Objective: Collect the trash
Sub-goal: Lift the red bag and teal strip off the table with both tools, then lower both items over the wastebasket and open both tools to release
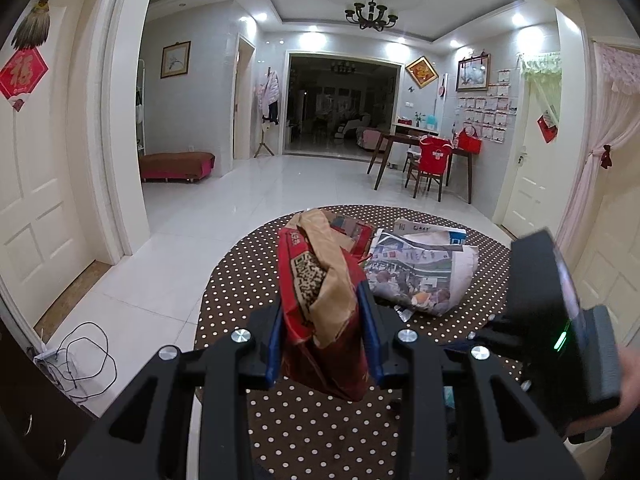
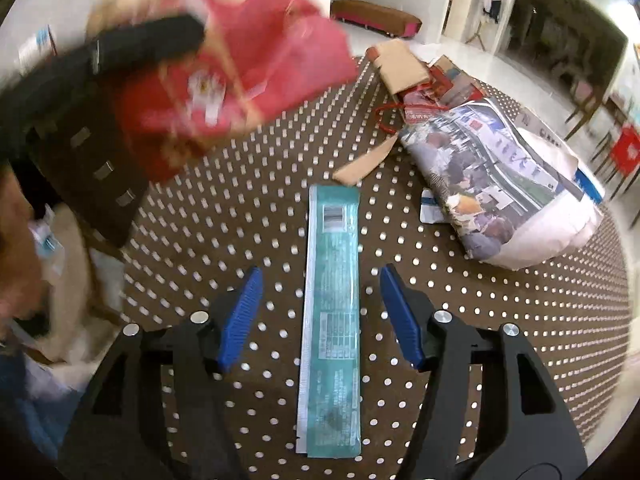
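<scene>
My left gripper is shut on a crumpled red and brown paper bag, held up above the brown polka-dot mat. The right wrist view shows that bag blurred at the upper left. My right gripper points down at the mat with its blue pads spread wide. A long teal wrapper lies flat on the mat between them, and neither pad touches it. A folded newspaper bundle lies to the right.
Behind the newspaper lies a flattened brown and red carton, with a brown paper strip and a small white and blue scrap nearby. White tiled floor surrounds the mat. Cables lie at the left; a dining table stands far back.
</scene>
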